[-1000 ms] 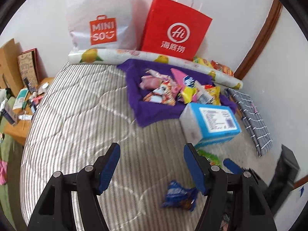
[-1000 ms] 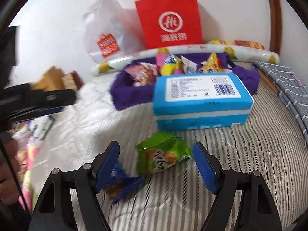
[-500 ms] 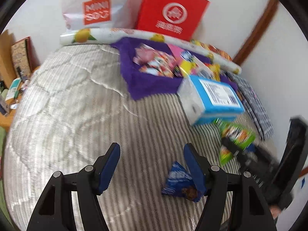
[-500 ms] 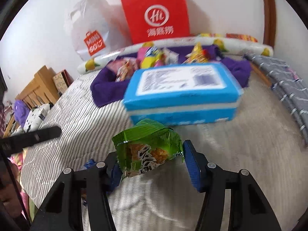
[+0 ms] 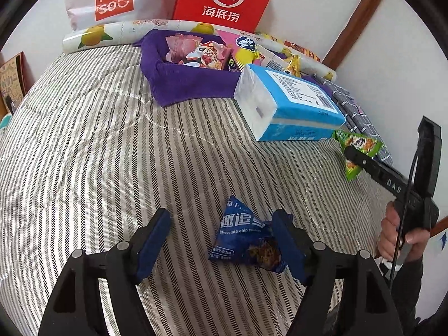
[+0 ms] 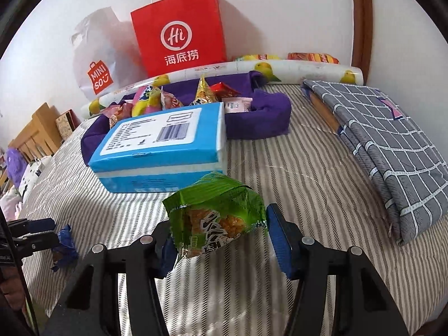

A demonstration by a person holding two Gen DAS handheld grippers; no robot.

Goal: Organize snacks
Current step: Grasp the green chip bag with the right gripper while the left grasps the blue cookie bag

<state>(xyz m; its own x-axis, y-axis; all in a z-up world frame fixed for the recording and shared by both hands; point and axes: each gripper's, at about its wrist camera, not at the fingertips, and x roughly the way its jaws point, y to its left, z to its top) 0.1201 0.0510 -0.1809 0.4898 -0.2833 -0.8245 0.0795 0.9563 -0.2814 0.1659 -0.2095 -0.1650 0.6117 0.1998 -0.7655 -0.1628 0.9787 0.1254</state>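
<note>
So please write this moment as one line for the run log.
left gripper: opening around blue cookie packet, on bed | right gripper: shut on green snack packet, lifted | purple basket: holds snacks

Left tongs (image 5: 224, 240) angle downward, jaws opening; right tongs (image 6: 218, 240) are clamped tight, gripped by a bare hand (image 5: 400, 235).
</note>
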